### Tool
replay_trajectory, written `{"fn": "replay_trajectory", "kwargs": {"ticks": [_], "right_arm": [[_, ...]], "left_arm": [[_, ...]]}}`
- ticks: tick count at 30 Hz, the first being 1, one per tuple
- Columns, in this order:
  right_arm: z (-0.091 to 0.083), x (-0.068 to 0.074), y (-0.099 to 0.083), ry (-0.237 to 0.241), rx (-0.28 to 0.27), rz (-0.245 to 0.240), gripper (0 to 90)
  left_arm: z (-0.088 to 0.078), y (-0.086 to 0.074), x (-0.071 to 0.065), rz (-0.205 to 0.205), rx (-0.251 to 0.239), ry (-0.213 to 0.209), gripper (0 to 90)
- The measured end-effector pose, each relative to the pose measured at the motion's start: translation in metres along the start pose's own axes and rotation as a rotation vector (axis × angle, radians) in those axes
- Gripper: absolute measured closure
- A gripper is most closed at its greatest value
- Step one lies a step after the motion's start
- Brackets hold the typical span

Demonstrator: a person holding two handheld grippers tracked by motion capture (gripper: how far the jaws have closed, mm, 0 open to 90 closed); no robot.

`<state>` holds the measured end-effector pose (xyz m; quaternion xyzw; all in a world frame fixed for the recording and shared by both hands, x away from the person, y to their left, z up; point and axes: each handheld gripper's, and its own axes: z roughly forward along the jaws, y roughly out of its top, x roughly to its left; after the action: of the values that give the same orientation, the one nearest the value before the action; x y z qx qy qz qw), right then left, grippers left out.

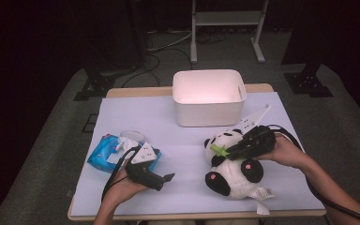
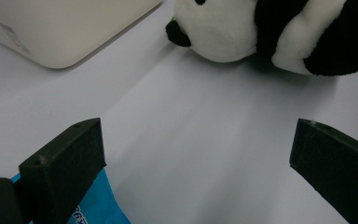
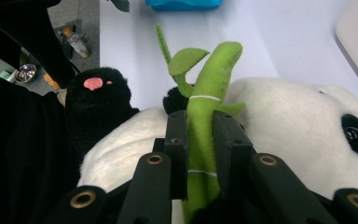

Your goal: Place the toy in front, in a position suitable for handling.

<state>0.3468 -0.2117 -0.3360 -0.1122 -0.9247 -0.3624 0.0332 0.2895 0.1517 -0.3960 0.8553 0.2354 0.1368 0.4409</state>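
While the right gripper (image 3: 200,140) has its jaws clamped on the green bamboo stalk (image 3: 207,107) of the plush panda (image 1: 232,164), that panda lies on the surface (image 1: 187,154) just in front of the white bin (image 1: 209,96). Left of the panda, the left gripper (image 1: 157,176) rests with jaws apart and empty, beside a blue packet (image 1: 105,152).

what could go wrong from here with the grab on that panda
1. The right gripper pinches only the thin green bamboo stalk, not the panda plush; on a lift the heavy body may swing, or the stalk may slip out or strain its stitching.
2. The white bin stands close behind; a dangling panda could catch its rim.
3. The left gripper rests open, apart from the toy, beside the blue wipes pack, so nothing steadies the plush.
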Motion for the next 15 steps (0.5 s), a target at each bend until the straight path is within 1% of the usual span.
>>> {"fn": "replay_trajectory", "kwargs": {"ticks": [1, 2, 3, 5, 7, 9, 10, 12, 14, 15], "right_arm": [[0.001, 0.001, 0.002, -0.006, -0.007, -0.015, 76.0], [0.002, 0.002, 0.004, 0.004, -0.015, -0.014, 76.0], [0.003, 0.002, 0.005, 0.020, -0.023, -0.025, 76.0], [0.004, 0.002, 0.010, 0.031, -0.032, -0.031, 76.0], [0.005, 0.003, 0.016, 0.045, -0.033, -0.044, 76.0], [0.009, 0.003, 0.025, 0.049, -0.035, -0.071, 76.0], [0.010, 0.004, 0.027, 0.056, -0.036, -0.073, 76.0], [0.013, 0.003, 0.035, 0.066, -0.048, -0.094, 76.0], [0.018, 0.001, 0.041, 0.097, -0.055, -0.110, 76.0], [0.021, 0.000, 0.042, 0.106, -0.049, -0.117, 75.9]], "left_arm": [[0.000, 0.000, 0.000, -0.001, -0.001, 0.002, 2.5], [-0.001, 0.000, 0.001, -0.003, -0.002, 0.003, 2.5], [-0.001, 0.000, 0.001, -0.001, -0.001, 0.003, 2.5], [-0.002, 0.001, 0.001, 0.001, -0.004, 0.007, 2.5], [-0.004, 0.001, 0.001, -0.003, -0.013, 0.009, 2.5], [-0.005, 0.002, 0.001, 0.003, -0.010, 0.011, 2.5], [-0.005, 0.001, 0.001, -0.001, -0.013, 0.011, 2.5], [-0.005, 0.001, 0.002, -0.002, -0.012, 0.013, 2.5], [-0.004, 0.000, 0.002, 0.000, -0.010, 0.011, 2.5], [-0.004, 0.000, 0.002, 0.002, -0.008, 0.008, 2.5]]}}
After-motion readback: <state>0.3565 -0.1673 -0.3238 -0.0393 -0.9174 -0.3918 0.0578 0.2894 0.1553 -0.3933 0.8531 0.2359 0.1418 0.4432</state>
